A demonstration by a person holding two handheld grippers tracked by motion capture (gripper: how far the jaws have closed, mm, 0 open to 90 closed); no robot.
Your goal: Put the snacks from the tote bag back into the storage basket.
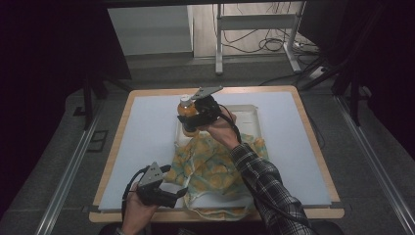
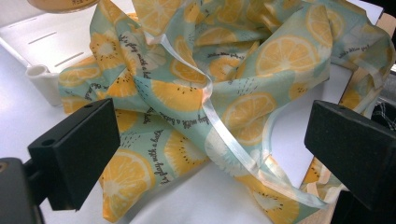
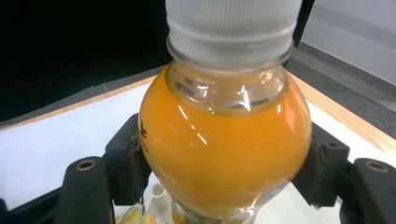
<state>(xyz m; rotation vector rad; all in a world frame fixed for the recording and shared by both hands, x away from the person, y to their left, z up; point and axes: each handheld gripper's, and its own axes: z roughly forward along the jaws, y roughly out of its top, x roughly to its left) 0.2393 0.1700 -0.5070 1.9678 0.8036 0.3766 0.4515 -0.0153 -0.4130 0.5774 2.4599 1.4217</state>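
My right gripper (image 1: 192, 119) is shut on a bottle of orange juice (image 1: 187, 116) with a white cap, held upright over the left part of a white tray (image 1: 252, 113). In the right gripper view the round bottle (image 3: 224, 140) sits clamped between both jaws, its cap at the top edge. A cloth printed with orange slices (image 1: 215, 164) lies crumpled across the tray's near side and the white mat. My left gripper (image 1: 181, 195) is open at the cloth's near left corner. In the left gripper view the cloth (image 2: 205, 93) and its pale ribbon trim (image 2: 224, 135) lie between the spread jaws.
The white mat (image 1: 147, 137) covers a wooden table (image 1: 313, 213). The tray's corner (image 2: 44, 77) shows in the left gripper view, with the bottle's base (image 2: 63, 4) above it. Beyond the table stand a metal frame (image 1: 220, 44) and floor cables (image 1: 274, 44).
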